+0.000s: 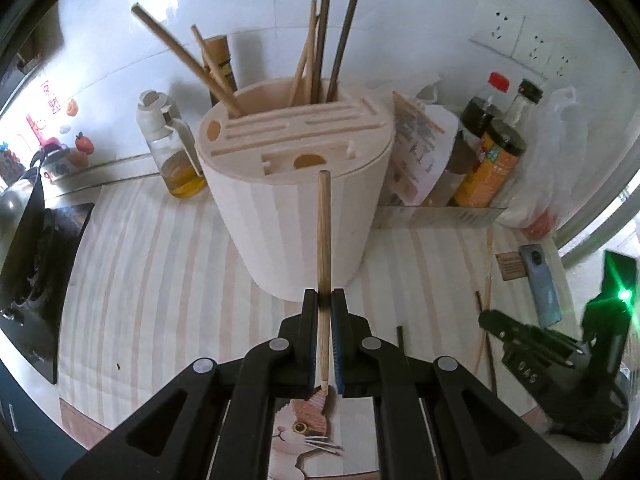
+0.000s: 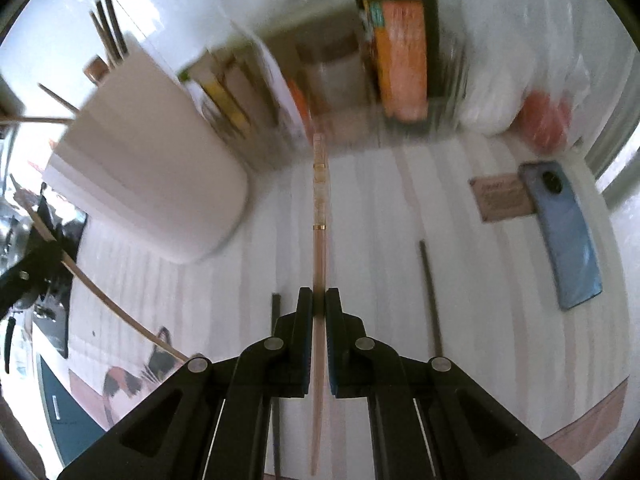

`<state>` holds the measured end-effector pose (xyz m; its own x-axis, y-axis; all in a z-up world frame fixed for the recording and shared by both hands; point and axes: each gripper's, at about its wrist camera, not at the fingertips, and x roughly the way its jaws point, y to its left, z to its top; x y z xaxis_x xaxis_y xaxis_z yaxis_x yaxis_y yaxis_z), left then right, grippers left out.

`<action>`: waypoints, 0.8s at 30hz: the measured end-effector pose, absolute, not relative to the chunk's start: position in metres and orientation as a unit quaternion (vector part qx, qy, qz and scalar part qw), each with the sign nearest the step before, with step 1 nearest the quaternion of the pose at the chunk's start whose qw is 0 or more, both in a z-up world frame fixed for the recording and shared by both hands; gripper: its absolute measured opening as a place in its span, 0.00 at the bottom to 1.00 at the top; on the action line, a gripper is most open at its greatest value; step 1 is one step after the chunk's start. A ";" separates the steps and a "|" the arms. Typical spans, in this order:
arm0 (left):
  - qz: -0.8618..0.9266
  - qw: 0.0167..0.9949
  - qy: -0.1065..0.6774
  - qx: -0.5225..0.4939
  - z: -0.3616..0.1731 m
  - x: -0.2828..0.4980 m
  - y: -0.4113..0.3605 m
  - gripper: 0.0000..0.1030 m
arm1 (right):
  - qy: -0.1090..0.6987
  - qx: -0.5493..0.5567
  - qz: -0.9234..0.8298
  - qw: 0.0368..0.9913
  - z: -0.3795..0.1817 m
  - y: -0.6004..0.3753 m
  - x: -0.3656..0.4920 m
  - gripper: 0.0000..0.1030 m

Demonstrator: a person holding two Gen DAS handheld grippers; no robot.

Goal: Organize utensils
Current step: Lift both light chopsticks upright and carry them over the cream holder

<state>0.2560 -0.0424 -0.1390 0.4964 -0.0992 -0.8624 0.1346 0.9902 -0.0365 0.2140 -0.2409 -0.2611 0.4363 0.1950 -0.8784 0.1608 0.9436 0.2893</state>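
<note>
Left wrist view: the black two-finger left gripper [image 1: 325, 298] sits bottom centre, jaws pinched nearly shut on a light wooden chopstick [image 1: 323, 240] that runs straight up the frame between the pads, its tip reaching the front rim of the cream oval plastic utensil holder w/ slotted lid [image 1: 296, 200]. Holder stands mid-frame on the striped beige cloth mat [image 1: 160, 264]; several brown wooden chopsticks [image 1: 320, 52] stick up from its rear compartment, some leaning to upper left. A clear oil bottle w/ white cap [image 1: 170, 148] stands just left of the holder; an orange-labelled jar [image 1: 490, 164] and other bottles crowd to its right. Blue phone [image 1: 540, 284] lies at right on the mat, w/ loose chopsticks near it. The right gripper [image 1: 532, 344] shows at lower right, dark and partly blurred.

Right wrist view (motion-blurred): the right gripper [image 2: 319, 300] is bottom centre, jaws clamped close on a pale wooden chopstick w/ gold band [image 2: 319, 208] pointing up the frame. Holder [image 2: 152, 168] is at upper left, tilted in frame. Two dark chopsticks [image 2: 430, 296] lie on the mat [image 2: 380, 240], one right of the gripper, one just left of it. Phone [image 2: 560, 232] at right; orange jar [image 2: 400, 56] top centre. The left gripper [image 2: 28, 276] w/ its chopstick shows at the left edge.
</note>
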 end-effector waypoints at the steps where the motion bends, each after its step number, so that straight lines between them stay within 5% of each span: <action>1: -0.070 0.866 0.494 0.017 -0.135 0.255 -0.044 0.04 | 0.521 0.173 0.010 0.836 -0.254 -0.240 0.214 0.06; 24: -0.077 0.926 0.371 0.008 0.012 0.275 -0.050 0.04 | 0.352 0.158 0.070 0.920 -0.072 -0.225 0.275 0.06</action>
<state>0.2750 -0.0504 0.0121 0.7135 -0.1365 -0.6873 0.1489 0.9880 -0.0416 0.2745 -0.2251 -0.0719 0.7425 0.2398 -0.6254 -0.0176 0.9404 0.3397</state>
